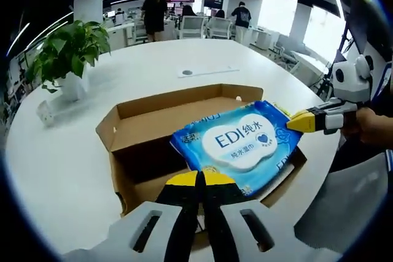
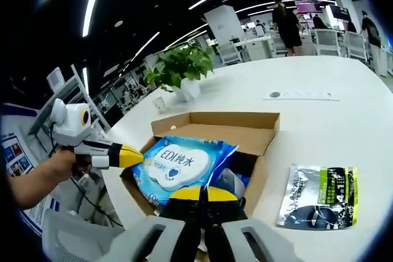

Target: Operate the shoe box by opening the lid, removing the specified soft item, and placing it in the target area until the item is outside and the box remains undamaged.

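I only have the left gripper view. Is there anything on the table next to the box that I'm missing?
Observer: Yes. A silver and green pouch lies flat on the table beside the box, not touching it.
Operator: Is anything in the box under the wipes pack?
Observer: A second blue packet shows beneath the wipes pack, inside the box.
Operator: How does my grip look from that side?
Observer: The left hand-held gripper has its yellow tips closed on the pack's edge.
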`<action>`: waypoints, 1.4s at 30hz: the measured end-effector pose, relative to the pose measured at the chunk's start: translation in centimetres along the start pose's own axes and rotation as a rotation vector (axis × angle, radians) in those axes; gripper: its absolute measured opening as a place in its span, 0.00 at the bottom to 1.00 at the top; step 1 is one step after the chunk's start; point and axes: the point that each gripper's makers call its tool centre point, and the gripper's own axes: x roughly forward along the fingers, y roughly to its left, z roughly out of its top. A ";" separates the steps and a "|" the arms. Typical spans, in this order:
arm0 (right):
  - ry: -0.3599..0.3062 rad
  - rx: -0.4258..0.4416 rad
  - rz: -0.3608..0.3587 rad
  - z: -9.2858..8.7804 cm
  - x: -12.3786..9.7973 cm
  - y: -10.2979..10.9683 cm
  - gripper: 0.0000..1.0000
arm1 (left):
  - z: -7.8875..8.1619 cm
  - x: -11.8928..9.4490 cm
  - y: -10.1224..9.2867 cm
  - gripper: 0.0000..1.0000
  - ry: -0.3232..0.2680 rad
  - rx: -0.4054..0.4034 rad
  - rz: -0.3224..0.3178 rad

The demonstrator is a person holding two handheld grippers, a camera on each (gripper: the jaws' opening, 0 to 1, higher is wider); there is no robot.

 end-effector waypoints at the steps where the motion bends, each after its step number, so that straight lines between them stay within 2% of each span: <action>1: -0.001 0.001 -0.001 0.0 -0.1 -0.1 0.00 | 0.2 0.1 -0.2 0.00 -0.002 0.004 -0.002; 22: -0.024 0.054 -0.057 0.3 -3.6 -3.8 0.00 | 3.2 2.0 -4.0 0.00 -0.030 0.042 -0.066; 42: -0.037 0.096 -0.120 -0.1 -7.4 -7.4 0.00 | 4.8 3.6 -8.6 0.00 -0.038 0.061 -0.130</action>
